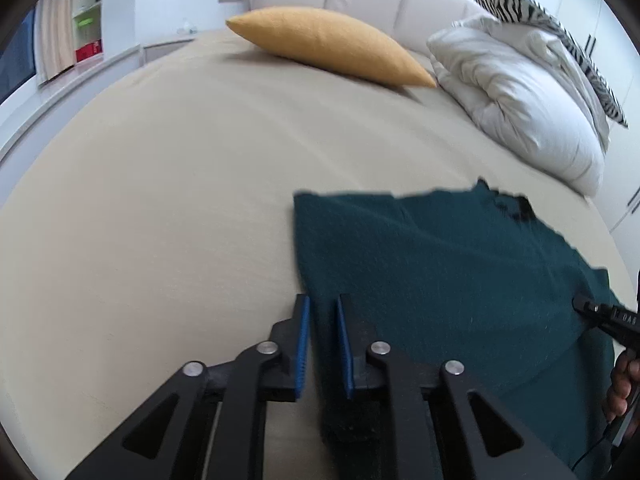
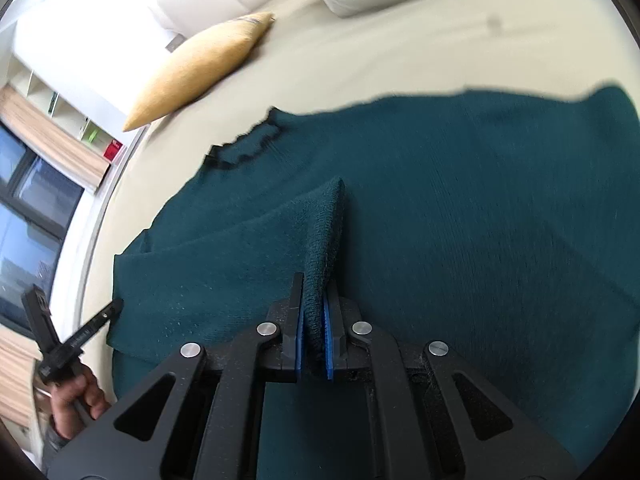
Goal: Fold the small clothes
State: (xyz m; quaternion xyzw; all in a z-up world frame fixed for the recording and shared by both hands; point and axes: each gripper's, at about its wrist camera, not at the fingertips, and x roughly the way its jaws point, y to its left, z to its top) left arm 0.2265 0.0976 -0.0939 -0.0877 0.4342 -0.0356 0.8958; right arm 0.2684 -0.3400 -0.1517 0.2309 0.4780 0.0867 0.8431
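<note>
right gripper (image 2: 314, 320) pinches a raised fold of the green sweater (image 2: 460, 208); left gripper (image 1: 322, 344), slightly parted, straddles its edge; next, carry the fold across.

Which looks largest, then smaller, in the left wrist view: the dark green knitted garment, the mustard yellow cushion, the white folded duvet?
1. Dark green knitted garment, though nearest the camera.
2. White folded duvet.
3. Mustard yellow cushion.
</note>
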